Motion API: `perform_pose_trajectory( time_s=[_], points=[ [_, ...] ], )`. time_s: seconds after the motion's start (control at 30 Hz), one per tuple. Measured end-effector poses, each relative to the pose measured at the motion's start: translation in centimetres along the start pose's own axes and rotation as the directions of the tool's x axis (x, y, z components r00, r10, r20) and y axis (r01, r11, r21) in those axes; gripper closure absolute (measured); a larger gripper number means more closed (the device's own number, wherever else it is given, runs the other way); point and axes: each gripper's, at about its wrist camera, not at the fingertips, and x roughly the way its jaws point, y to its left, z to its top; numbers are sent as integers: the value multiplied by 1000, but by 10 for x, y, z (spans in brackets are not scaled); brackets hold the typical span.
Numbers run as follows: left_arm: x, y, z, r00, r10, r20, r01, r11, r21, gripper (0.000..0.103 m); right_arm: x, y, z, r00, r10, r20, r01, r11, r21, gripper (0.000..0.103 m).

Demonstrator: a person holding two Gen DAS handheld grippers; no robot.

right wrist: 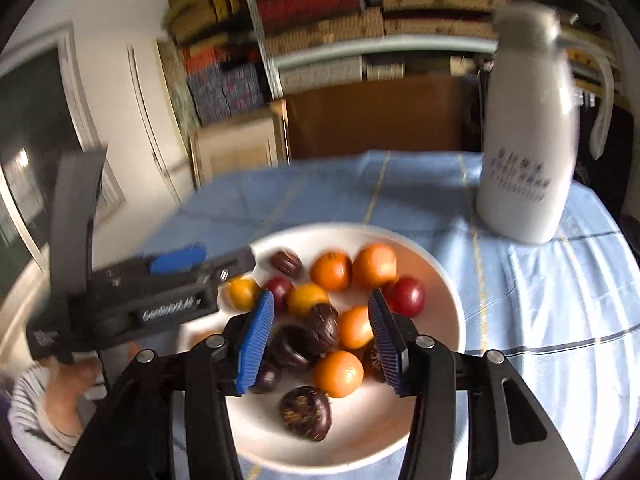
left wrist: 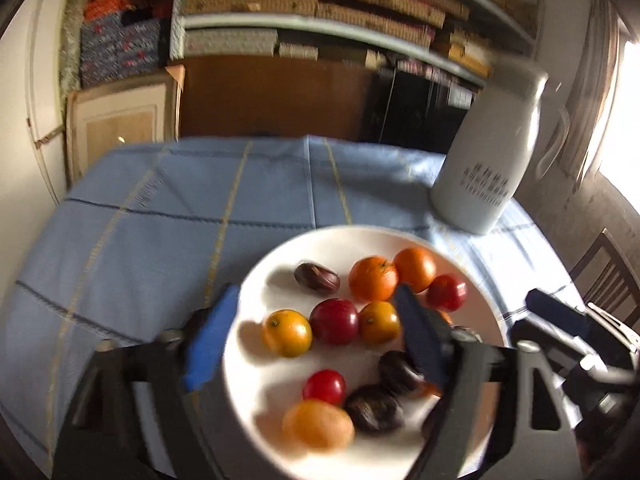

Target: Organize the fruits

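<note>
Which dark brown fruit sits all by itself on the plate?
The dark brown fruit at the far side of the white plate, left of the two oranges. The other brown ones huddle together at the near side.

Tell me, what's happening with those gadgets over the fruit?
A person holds two handheld grippers over a white plate of oranges, red fruits and dark brown ones on a blue tablecloth. The left gripper and the right gripper both hover open above the fruit, gripping nothing. A white jug stands behind the plate.
</note>
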Motion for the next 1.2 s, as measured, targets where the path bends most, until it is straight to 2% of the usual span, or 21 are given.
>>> perform_pose_trajectory(
  time_s=[0.07,0.17,0.2,0.27,0.33,0.43,0.57,0.67,0.8,0.87,0.93,1.1,1.2],
  points=[
    [-24,0,-8,999,1,41,-1,1000,0,8,-29,3,-3,997,-6,74,5,1000,13,25],
    [-59,-1,-51,997,-5,80,8,999,-32,7,-57,6,-32,988,-47,146,44,999,20,10],
    [-65,-2,-66,996,1,85,3,999,-42,7,-61,6,-41,985,-70,158,67,997,23,7],
    [-72,-6,-91,996,41,73,-37,998,-48,6,-69,7,-71,968,-175,178,174,985,18,4],
    [-76,-14,-107,997,63,45,-62,998,-23,5,-71,8,-83,953,-271,138,276,961,-15,4],
    [-87,-22,-119,995,79,64,-79,997,-5,5,-77,3,-95,938,-336,89,339,941,-11,4],
    [-97,-31,-128,992,98,74,-101,994,31,5,-87,-11,-110,955,-289,64,284,956,67,4],
    [-100,-39,-133,991,112,70,-117,991,70,5,-81,-18,-114,965,-263,13,260,960,100,4],
    [-102,-43,-132,995,69,69,-75,993,91,5,-72,-19,-117,979,-200,-43,205,970,134,4],
    [-100,-42,-132,996,70,60,-75,993,87,5,-69,-18,-117,980,-191,-51,197,970,141,4],
    [-97,-40,-131,994,96,42,-100,992,82,5,-67,-18,-118,980,-191,-55,197,970,141,4],
    [-94,-37,-129,979,202,33,-204,976,82,5,-62,-15,-119,979,-190,-70,197,972,131,4],
    [-95,-37,-129,979,202,31,-204,976,73,5,-63,-14,-119,980,-187,-70,195,973,125,4]
  ],
)
